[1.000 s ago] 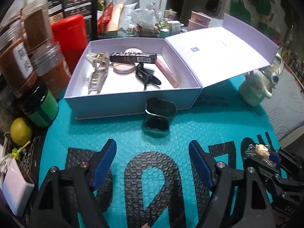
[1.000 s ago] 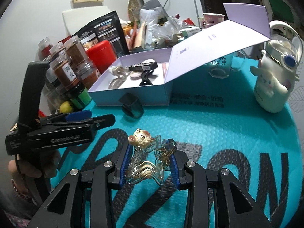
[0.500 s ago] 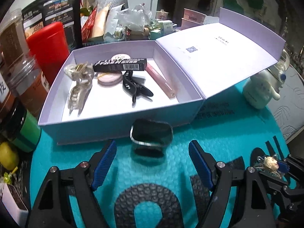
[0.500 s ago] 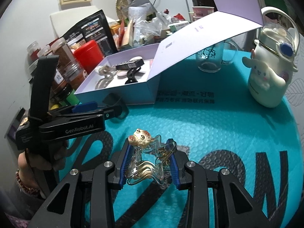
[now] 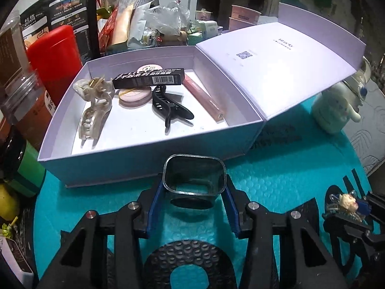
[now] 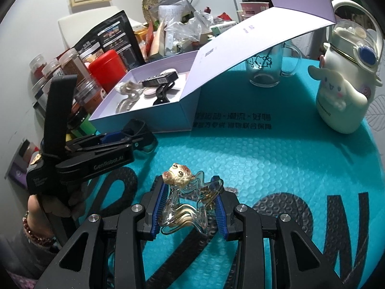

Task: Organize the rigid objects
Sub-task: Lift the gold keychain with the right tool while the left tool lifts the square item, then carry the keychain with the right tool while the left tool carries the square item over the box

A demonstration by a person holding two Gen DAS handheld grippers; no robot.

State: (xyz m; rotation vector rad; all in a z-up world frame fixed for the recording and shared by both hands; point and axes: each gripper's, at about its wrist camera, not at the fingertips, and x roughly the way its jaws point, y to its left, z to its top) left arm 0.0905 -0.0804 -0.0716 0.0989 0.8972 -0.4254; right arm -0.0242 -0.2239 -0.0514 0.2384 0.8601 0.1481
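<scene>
An open lavender box [image 5: 149,159] sits on the teal mat, its lid [image 5: 276,67] folded back to the right. Inside lie a clear claw clip [image 5: 95,110], a black clip [image 5: 168,107], a black carton [image 5: 149,78], a round compact [image 5: 133,95] and a pink tube [image 5: 204,95]. My left gripper [image 5: 193,192] is shut on a small dark square cup [image 5: 193,177] just in front of the box wall. My right gripper [image 6: 190,209] is shut on a clear hair claw with a bear charm [image 6: 185,200], held low over the mat.
Spice jars [image 6: 72,67], a red canister [image 5: 55,57] and a green-banded jar [image 5: 26,168] crowd the left. Packets and bags pile behind the box. A white character kettle [image 6: 344,91] and a glass mug [image 6: 267,69] stand at the right.
My left gripper moved forward to the dark cup and closed on it; it was open before. My right gripper kept its hold on the bear hair claw and barely moved.
</scene>
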